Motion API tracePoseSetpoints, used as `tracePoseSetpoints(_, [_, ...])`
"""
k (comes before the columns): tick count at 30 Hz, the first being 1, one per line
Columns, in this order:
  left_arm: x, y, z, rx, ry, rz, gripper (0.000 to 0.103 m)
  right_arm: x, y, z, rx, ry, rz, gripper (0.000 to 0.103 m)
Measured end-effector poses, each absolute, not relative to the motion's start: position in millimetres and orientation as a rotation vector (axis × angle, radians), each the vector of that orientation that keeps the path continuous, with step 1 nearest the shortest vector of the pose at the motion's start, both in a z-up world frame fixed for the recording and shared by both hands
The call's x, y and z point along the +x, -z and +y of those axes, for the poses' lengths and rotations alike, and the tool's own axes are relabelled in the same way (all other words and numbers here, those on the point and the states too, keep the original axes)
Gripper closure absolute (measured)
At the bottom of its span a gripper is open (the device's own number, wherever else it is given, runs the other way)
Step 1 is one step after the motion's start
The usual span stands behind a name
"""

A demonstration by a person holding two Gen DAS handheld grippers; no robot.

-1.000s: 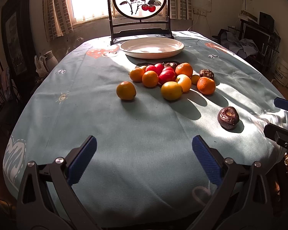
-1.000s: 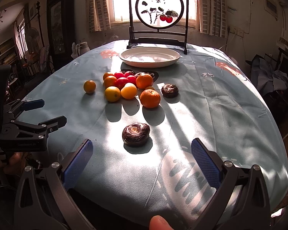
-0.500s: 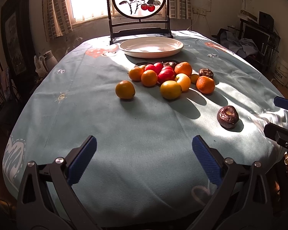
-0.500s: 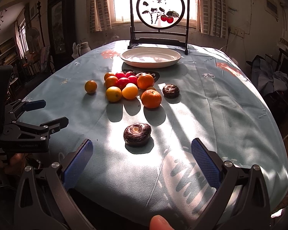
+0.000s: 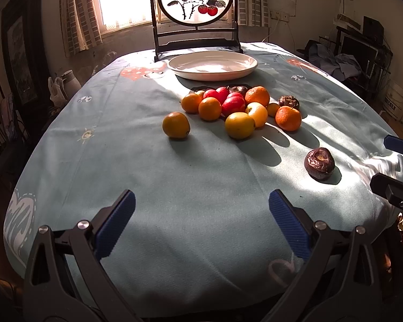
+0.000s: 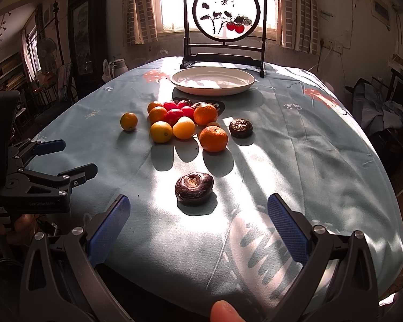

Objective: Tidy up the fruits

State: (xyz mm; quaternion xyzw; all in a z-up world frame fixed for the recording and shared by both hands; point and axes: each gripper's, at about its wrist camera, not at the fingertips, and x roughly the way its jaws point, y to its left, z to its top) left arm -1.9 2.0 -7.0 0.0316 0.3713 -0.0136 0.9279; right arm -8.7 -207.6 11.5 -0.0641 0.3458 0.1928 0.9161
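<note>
A heap of fruit [image 5: 236, 107] [image 6: 182, 120] lies mid-table: oranges, yellow fruits, red ones and dark brown ones. One orange [image 5: 176, 125] [image 6: 129, 121] sits apart on the left. A dark brown wrinkled fruit [image 5: 319, 163] [image 6: 194, 188] lies alone nearer the front edge. An empty white plate [image 5: 212, 65] [image 6: 212, 80] stands behind the heap. My left gripper [image 5: 201, 225] [image 6: 67, 158] is open over bare cloth at the front. My right gripper [image 6: 198, 230] [image 5: 389, 163] is open just short of the lone dark fruit.
A light blue patterned tablecloth [image 5: 137, 161] [image 6: 309, 145] covers the table. A black-framed round painted screen [image 5: 196, 0] [image 6: 225, 16] stands behind the plate. A fingertip [image 6: 223, 311] shows at the bottom of the right wrist view. Furniture and clutter surround the table.
Both views have crept slightly forward toward the fruit. Both grippers stay open and no fruit has moved.
</note>
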Motion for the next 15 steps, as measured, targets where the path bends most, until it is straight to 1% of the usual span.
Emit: tracePoseSetpoints(15, [-1.7, 8.8, 1.7, 0.065, 0.026, 0.767, 0.002, -11.3, -12.1, -206.1, -0.132, -0.404, 0.71, 0.001])
